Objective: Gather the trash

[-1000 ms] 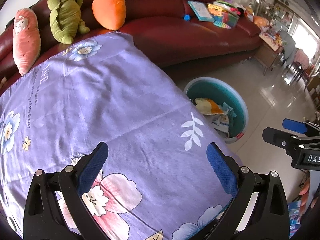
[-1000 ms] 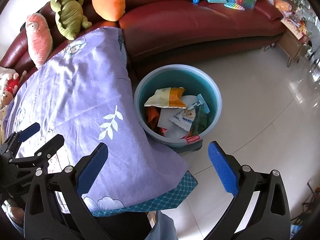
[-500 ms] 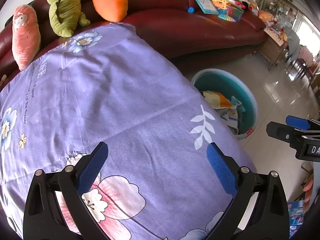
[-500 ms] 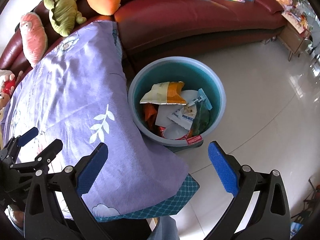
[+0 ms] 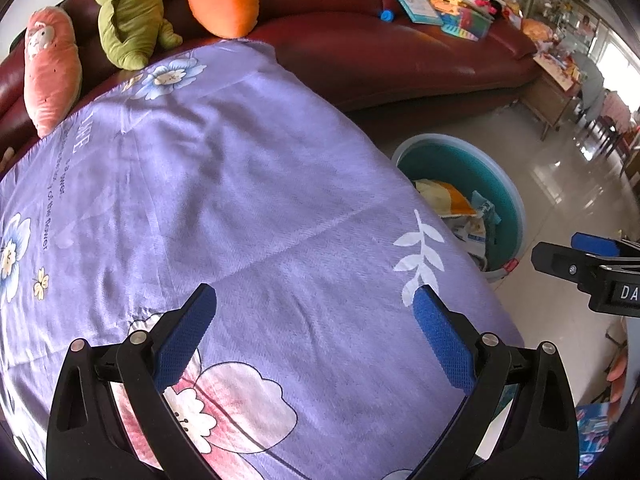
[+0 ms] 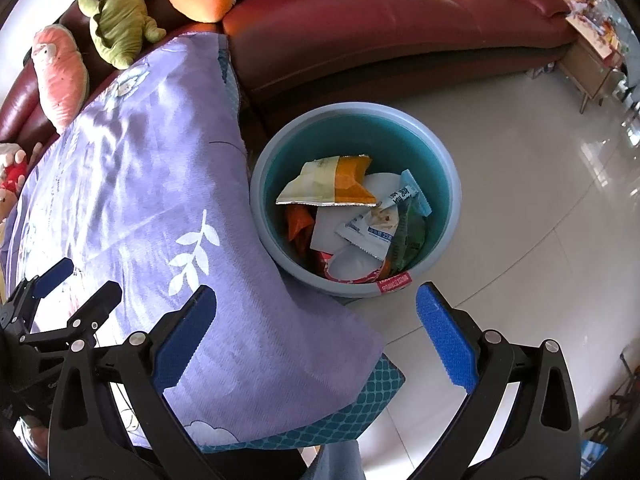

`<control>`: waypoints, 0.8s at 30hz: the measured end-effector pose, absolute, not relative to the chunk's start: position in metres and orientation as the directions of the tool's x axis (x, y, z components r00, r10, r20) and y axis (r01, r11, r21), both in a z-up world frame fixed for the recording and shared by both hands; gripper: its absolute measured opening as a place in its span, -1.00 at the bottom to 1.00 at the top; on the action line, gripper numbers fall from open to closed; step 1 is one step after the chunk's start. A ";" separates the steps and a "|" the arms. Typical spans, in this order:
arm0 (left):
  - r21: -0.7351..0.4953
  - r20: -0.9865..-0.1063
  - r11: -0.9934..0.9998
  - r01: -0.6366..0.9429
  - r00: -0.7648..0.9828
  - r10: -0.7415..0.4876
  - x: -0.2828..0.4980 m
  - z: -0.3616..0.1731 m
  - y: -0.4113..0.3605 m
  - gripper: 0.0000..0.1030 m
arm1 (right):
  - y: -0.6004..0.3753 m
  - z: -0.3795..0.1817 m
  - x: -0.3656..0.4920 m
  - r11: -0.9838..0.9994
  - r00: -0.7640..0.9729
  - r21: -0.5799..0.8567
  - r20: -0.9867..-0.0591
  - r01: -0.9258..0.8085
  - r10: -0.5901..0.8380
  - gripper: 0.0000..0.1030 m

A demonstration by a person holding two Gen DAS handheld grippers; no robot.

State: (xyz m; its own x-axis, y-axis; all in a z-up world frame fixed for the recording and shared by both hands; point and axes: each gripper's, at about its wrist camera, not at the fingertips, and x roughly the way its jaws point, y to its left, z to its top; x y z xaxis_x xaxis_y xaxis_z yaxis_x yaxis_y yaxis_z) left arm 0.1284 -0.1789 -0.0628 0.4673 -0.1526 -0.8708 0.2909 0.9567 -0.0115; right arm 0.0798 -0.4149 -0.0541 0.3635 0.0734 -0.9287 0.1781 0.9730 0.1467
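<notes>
Left wrist: left gripper (image 5: 314, 312) hangs w/ fingers wide apart, nothing between, over the purple cloth (image 5: 224, 184); cloth edge drops off ahead-right, where the teal bin (image 5: 516, 216) of wrappers sits on bare floor. Right wrist: right gripper (image 6: 316, 312) also spread & empty, bin (image 6: 448, 160) w/ trash (image 6: 332, 184) straight ahead just past the fingertips, cloth corner (image 6: 372, 376) under its left finger, open tile to the right

Crumpled wrappers (image 6: 352, 216) piled in teal tub (image 6: 448, 168) on floor beside table.
</notes>
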 end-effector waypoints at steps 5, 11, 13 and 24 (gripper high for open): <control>-0.010 -0.873 0.958 0.288 0.465 -0.149 0.133 -0.066 -0.178 0.92 | -0.414 -0.058 0.084 0.974 0.354 0.142 -0.933 0.179 0.071 0.87; -0.013 -0.875 0.958 0.287 0.461 -0.150 0.135 -0.069 -0.176 0.92 | -0.412 -0.061 0.088 0.975 0.342 0.136 -0.937 0.179 0.068 0.87; -0.013 -0.876 0.958 0.286 0.459 -0.149 0.137 -0.070 -0.176 0.92 | -0.411 -0.061 0.090 0.975 0.340 0.133 -0.938 0.179 0.066 0.87; -0.017 -0.876 0.958 0.287 0.458 -0.153 0.139 -0.071 -0.173 0.92 | -0.407 -0.060 0.094 0.977 0.330 0.117 -0.943 0.179 0.052 0.87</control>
State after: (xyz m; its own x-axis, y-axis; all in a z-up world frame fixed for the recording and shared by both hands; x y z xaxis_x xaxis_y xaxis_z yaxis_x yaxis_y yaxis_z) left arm 0.1385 -0.1733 -0.0712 0.4582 -0.1529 -0.8756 0.2874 0.9577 -0.0168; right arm 0.0938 -0.4072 -0.0599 0.3300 0.0524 -0.9425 0.1795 0.9768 0.1172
